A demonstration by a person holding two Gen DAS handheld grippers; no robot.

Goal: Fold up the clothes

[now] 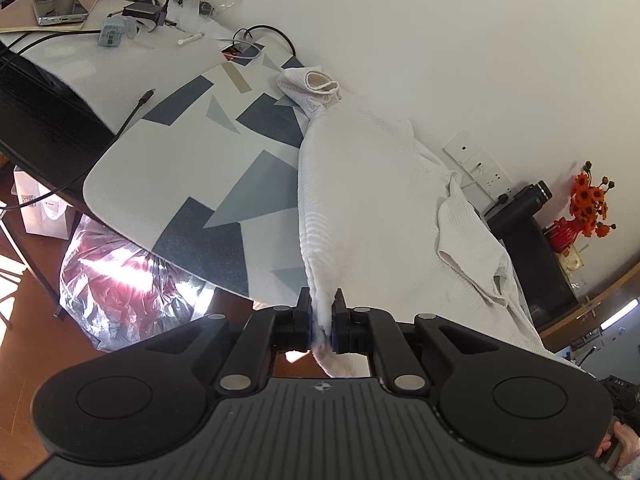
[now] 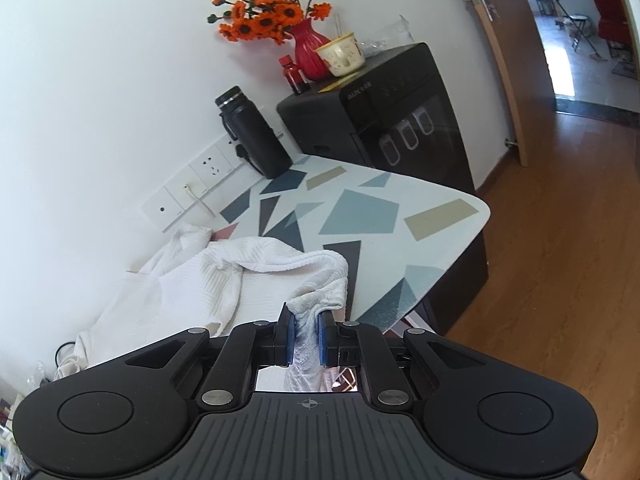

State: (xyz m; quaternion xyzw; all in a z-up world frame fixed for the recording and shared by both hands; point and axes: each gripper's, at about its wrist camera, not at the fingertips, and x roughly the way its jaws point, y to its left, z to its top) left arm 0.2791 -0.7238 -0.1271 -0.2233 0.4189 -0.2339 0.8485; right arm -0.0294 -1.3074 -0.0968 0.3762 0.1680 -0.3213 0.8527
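garment (image 1: 360,184): white ribbed cloth (matt) | floor (image 2: 560,280): glossy wood

Both views bright, daylit, colours clean. Strong fisheye bend: wall (image 1: 440,20) and table edge (image 2: 460,248) curve hard toward the corners, dark vignette at the extreme corners. Harsh glare on the plastic bag (image 1: 120,272) under the table, blown out white and pink; sun patch on the floor (image 1: 8,276) at left. Doorway (image 2: 580,20) overexposed, hallway washed out. White garment (image 1: 380,184) near clipping, weave visible. Soft shadows only. No motion blur.
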